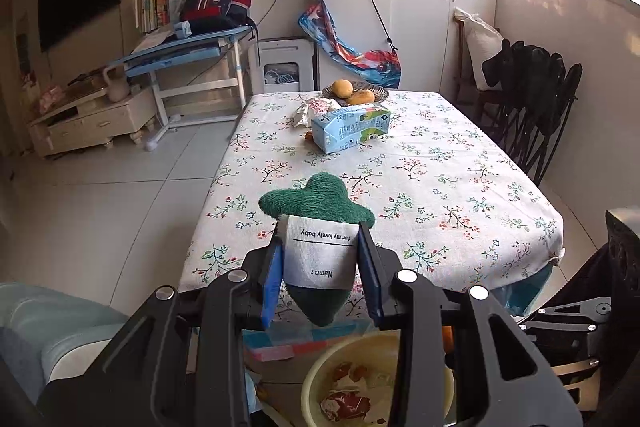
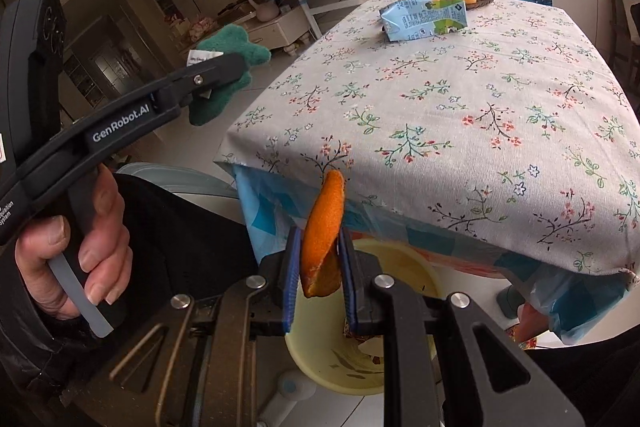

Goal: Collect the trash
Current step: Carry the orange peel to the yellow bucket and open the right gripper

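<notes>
1. Left wrist view: left gripper (image 1: 320, 267), jaws pinching a green plush toy (image 1: 316, 199) by its white label that reads "for my lovely baby / Name:". The toy sits above the near edge of the surface (image 1: 460, 187), which is covered in a floral cloth.
2. Right wrist view: right gripper (image 2: 320, 267), jaws nearly together, pinching an orange peel (image 2: 324, 227) that stands upright between the blue pads. It sits over the yellow bin (image 2: 316, 359), just off the surface's near edge.
3. Only the right view shows the left hand (image 2: 84, 247) on the left gripper's handle, and the plush toy from the side, in the air to the left of the surface.
4. Only the left view shows the bin contents: red-and-white wrappers (image 1: 346, 403) at the bottom. In the right view the gripper body hides most of the inside.
5. Blue milk carton (image 1: 350, 127) lies on its side at the far end. Crumpled paper (image 1: 314, 109) behind it shows in the left view only.
6. Fruit plate (image 1: 380, 91) at the far edge shows in both views.
7. A small orange bit at the carton's left corner is too small to identify. The bin rim is cut off by the grippers in both views.
</notes>
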`<state>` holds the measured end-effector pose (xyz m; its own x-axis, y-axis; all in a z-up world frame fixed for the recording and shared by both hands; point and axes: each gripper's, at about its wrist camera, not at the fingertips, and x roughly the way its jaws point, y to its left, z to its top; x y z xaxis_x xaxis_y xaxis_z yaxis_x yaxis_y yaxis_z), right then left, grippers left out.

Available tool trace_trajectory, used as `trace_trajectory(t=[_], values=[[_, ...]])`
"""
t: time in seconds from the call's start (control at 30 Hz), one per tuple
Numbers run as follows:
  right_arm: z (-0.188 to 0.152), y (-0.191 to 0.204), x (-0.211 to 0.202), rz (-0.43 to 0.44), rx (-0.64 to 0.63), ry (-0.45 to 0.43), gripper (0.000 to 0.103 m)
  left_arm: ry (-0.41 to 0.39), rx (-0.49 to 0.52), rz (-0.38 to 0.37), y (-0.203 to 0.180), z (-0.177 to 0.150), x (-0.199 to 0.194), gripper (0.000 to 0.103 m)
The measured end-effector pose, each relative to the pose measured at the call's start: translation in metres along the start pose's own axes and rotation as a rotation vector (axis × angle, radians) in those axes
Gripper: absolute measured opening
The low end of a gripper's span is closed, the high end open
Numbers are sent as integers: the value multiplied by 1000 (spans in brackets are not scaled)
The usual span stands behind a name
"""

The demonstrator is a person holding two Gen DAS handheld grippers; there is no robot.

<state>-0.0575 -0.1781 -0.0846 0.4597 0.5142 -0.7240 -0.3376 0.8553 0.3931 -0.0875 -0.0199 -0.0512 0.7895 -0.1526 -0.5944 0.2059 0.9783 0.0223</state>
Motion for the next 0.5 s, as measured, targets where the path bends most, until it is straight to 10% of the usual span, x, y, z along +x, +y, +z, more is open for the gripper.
trace_trajectory(t=[0.5], values=[[-14, -3, 16, -32, 16, 78, 32, -7, 30, 0, -10, -2, -5, 33]])
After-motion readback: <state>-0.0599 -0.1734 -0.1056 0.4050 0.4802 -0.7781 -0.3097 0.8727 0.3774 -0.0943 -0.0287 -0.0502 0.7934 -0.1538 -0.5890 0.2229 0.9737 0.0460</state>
